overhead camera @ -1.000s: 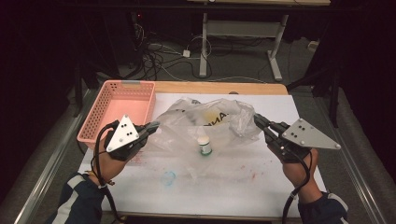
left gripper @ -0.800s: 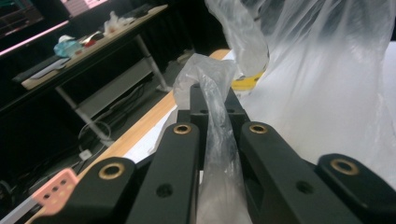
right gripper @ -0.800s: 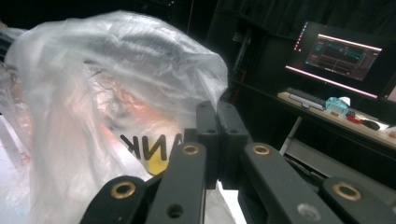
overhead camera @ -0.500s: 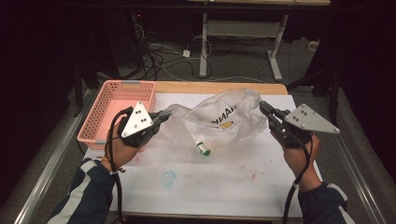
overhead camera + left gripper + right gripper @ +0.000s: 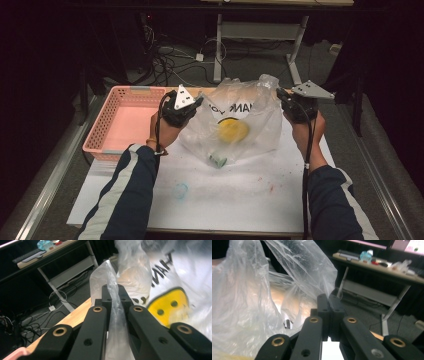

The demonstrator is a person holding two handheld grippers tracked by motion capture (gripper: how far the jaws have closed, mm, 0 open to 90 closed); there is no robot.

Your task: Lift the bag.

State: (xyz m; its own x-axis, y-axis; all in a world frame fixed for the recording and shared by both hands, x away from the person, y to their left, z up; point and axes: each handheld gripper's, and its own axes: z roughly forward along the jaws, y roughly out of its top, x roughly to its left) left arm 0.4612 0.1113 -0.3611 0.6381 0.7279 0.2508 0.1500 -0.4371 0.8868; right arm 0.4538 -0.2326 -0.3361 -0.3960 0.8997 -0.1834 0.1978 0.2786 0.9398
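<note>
From the high view we see the plastic bag (image 5: 235, 125) held up between the left gripper (image 5: 196, 105) and right gripper (image 5: 281, 97), spread wide over the white table (image 5: 260, 190), probably to keep its mouth open; a small bottle (image 5: 218, 160) lies at its bottom

In the left gripper view, our jaws pinch a bag edge

In the right gripper view, jaws are closed on film

Right gripper (image 5: 328, 298) jaws pinching plastic bag (image 5: 249, 297)
</note>
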